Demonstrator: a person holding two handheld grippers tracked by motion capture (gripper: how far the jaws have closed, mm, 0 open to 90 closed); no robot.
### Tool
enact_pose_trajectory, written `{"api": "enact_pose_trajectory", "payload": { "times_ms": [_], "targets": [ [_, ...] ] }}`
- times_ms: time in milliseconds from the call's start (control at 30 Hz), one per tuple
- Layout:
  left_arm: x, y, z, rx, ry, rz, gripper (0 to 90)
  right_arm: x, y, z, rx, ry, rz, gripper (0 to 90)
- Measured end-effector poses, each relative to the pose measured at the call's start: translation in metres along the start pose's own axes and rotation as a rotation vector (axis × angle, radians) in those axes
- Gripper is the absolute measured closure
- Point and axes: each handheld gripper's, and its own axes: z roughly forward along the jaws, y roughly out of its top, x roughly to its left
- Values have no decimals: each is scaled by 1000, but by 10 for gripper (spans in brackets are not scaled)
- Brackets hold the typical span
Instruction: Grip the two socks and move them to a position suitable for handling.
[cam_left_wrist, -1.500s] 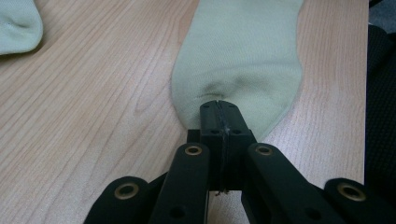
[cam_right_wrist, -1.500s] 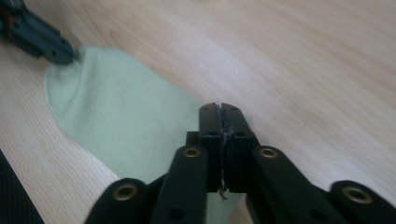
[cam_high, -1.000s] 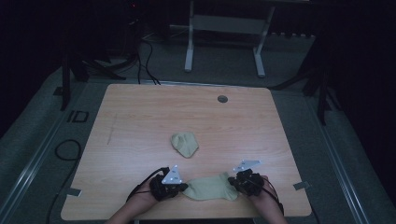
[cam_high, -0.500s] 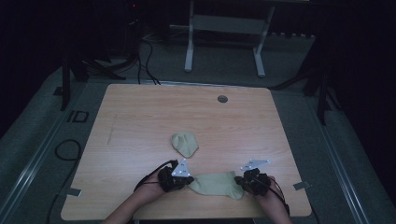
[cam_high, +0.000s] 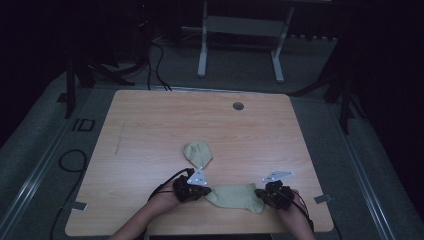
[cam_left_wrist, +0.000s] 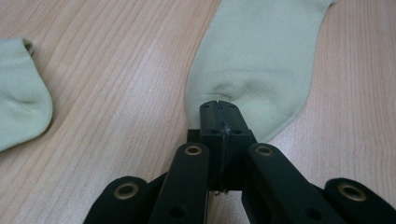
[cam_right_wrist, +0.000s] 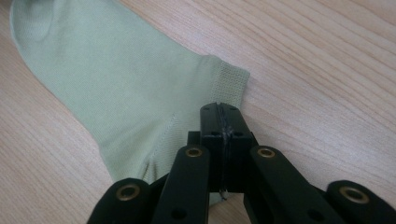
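Observation:
A pale green sock (cam_high: 232, 196) lies flat near the front edge of the wooden table (cam_high: 150, 130), stretched between both grippers. My left gripper (cam_high: 206, 192) is shut on its rounded end, where the fabric (cam_left_wrist: 257, 60) puckers at the closed jaw tips (cam_left_wrist: 218, 105). My right gripper (cam_high: 260, 195) is shut on the other end, with the jaw tips (cam_right_wrist: 218, 108) pinching beside the ribbed cuff of the sock (cam_right_wrist: 116, 79). A second pale green sock (cam_high: 197, 152) lies loose a little farther back, and the left gripper view shows it (cam_left_wrist: 18, 112) at the left edge.
A round grey cable hole (cam_high: 238, 106) sits near the table's far edge. Black cables (cam_high: 70, 160) trail on the floor at the left. The white legs of a stand (cam_high: 202, 45) rise behind the table. A person's forearms come in over the front edge.
My left gripper has shifted a little to the right and away from the front edge. The sock now lies flatter and more spread out between the two grippers. The right gripper has hardly moved.

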Motion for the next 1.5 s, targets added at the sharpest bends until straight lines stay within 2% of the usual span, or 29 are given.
{"api": "enact_pose_trajectory", "payload": {
  "times_ms": [133,167,200,233,267,300,333,367,400,433,500,533,600,667,700,767,867,900,1033,1067,1133,1233,1267,1333,1367,1400,1500],
  "targets": [
    [1,-1,0,-9,-7,-15,889,0,-1,0,-4,4,10,880],
    [1,-1,0,-21,-18,-26,824,-1,0,0,-5,11,19,858],
    [1,-1,-1,-25,-26,-31,824,-1,0,0,-5,11,19,858],
    [2,0,-2,-28,-35,-42,729,0,1,-1,-8,14,21,846],
    [1,1,-4,-37,-32,-49,729,0,1,-1,-8,14,21,846],
    [0,3,-10,-56,-24,-65,629,1,3,-4,-20,15,25,833],
    [0,3,-10,-56,-24,-65,587,1,6,-6,-23,22,20,808],
    [-1,4,-15,-69,-6,-68,587,1,6,-6,-23,22,20,808],
    [-1,5,-19,-79,2,-73,543,2,13,-11,-28,20,1,751],
    [-2,5,-23,-82,9,-76,543,2,13,-11,-28,20,1,751],
    [-2,2,-33,-89,32,-76,543,3,27,-16,-46,18,-29,663],
    [-2,0,-37,-92,41,-84,543,3,27,-16,-46,18,-29,663],
    [-1,-7,-44,-92,63,-104,544,2,40,-16,-62,5,-49,621],
    [0,-20,-53,-88,75,-130,545,1,50,-13,-67,5,-53,607],
    [0,-20,-53,-88,75,-130,545,1,50,-13,-67,5,-53,607],
    [-3,-36,-62,-75,84,-149,547,0,65,-8,-66,5,-63,591],
    [-5,-44,-65,-68,88,-157,548,-1,79,-3,-62,12,-68,579],
    [-8,-51,-69,-59,92,-160,548,-1,84,-1,-60,14,-71,577],
    [-10,-59,-71,-51,87,-180,555,2,103,9,-48,18,-88,575],
    [-11,-62,-72,-46,88,-188,555,2,103,9,-48,18,-88,575],
    [-10,-69,-74,-46,83,-202,555,5,118,18,-35,26,-99,574],
    [-9,-71,-75,-53,82,-213,556,6,126,23,-25,28,-103,574],
    [-9,-72,-76,-65,77,-227,556,8,136,28,-15,32,-111,578],
    [-8,-72,-76,-71,75,-228,556,10,141,31,-11,32,-116,579],
    [-8,-72,-76,-74,74,-230,556,13,151,37,-4,33,-119,579],
    [-7,-71,-75,-77,71,-233,556,13,151,37,-4,33,-119,579],
    [-7,-72,-74,-72,69,-235,556,21,171,49,7,39,-140,580]
  ]
}}
